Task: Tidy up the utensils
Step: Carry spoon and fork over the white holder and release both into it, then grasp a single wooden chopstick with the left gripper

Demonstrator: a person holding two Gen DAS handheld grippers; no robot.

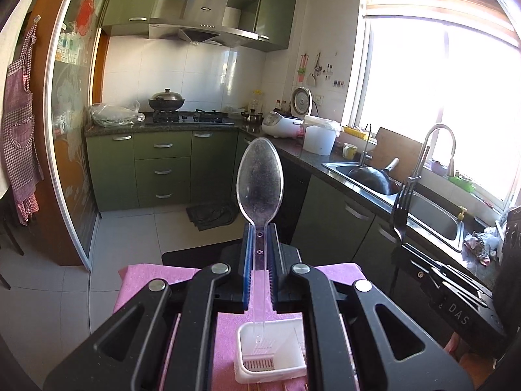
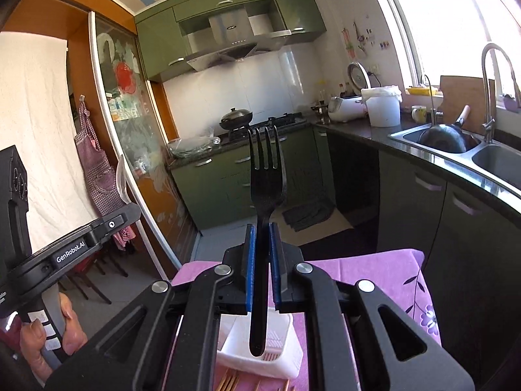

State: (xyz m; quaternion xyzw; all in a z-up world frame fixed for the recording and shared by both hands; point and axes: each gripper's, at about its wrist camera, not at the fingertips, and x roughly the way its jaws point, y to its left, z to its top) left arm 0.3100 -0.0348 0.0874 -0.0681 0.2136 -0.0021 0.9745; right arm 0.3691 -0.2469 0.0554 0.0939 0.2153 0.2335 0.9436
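Observation:
My left gripper [image 1: 260,228] is shut on a clear plastic spoon [image 1: 260,179], bowl up, handle end hanging over a white slotted utensil holder [image 1: 289,363] on the pink cloth [image 1: 228,335]. My right gripper [image 2: 261,228] is shut on a black plastic fork [image 2: 265,182], tines up, handle end over the same white holder [image 2: 283,358]. The fork [image 1: 400,211] and right gripper show at the right of the left wrist view. The left gripper [image 2: 125,210] with the spoon [image 2: 121,179] shows at the left of the right wrist view. Chopstick-like sticks [image 2: 229,383] lie in front of the holder.
The pink cloth [image 2: 374,280] covers a small table. A dark counter with a steel sink [image 1: 433,215] holding a wok [image 1: 374,177] runs along the right. Green cabinets [image 1: 162,169], a stove with a pot [image 1: 166,99] stand at the back. Tiled floor lies to the left.

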